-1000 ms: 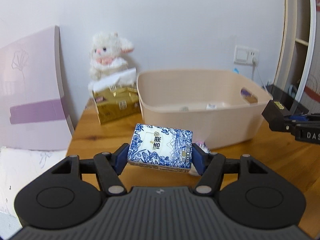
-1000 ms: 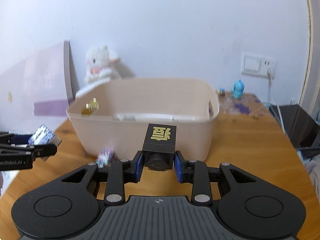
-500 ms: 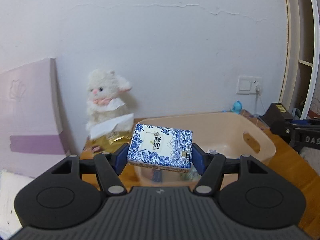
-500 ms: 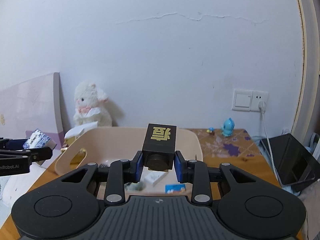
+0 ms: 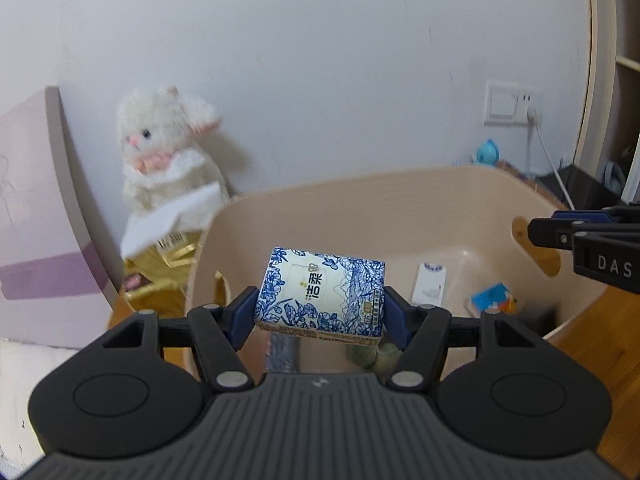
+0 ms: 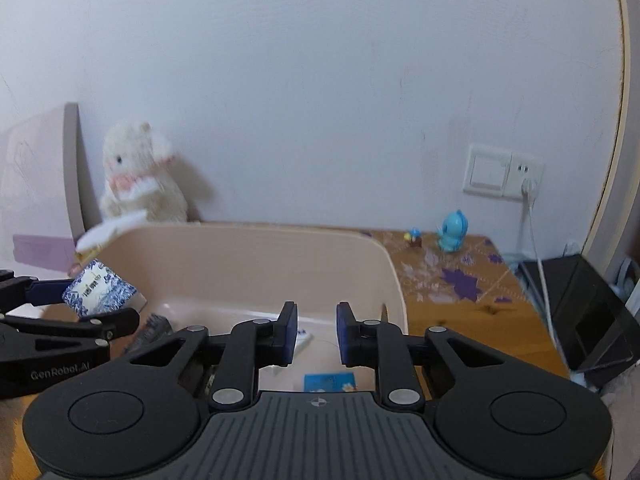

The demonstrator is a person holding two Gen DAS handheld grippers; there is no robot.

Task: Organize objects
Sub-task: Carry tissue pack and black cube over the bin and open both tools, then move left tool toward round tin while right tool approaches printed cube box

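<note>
My left gripper (image 5: pixel 320 300) is shut on a blue-and-white floral tissue pack (image 5: pixel 320 290) and holds it over the near left part of the beige plastic bin (image 5: pixel 360 200). The pack also shows in the right wrist view (image 6: pixel 98 288), at the bin's left end. My right gripper (image 6: pixel 316 330) is open and empty above the bin (image 6: pixel 248 240). The black box with the gold character it held is out of its jaws; a dark shape (image 5: pixel 540 314) lies in the bin. A white packet (image 5: pixel 430 286) and a blue packet (image 5: pixel 492 298) lie on the bin floor.
A white plush rabbit (image 5: pixel 160 152) sits by the wall behind a gold tissue box (image 5: pixel 160 272), left of the bin. A pink board (image 5: pixel 36 200) leans at far left. A blue figurine (image 6: pixel 452 236), wall socket with cable (image 6: pixel 504 172) and black device (image 6: pixel 580 312) are right.
My right gripper has opened and the black box has left its jaws. Both grippers have dropped lower over the bin; my left one still holds the tissue pack.
</note>
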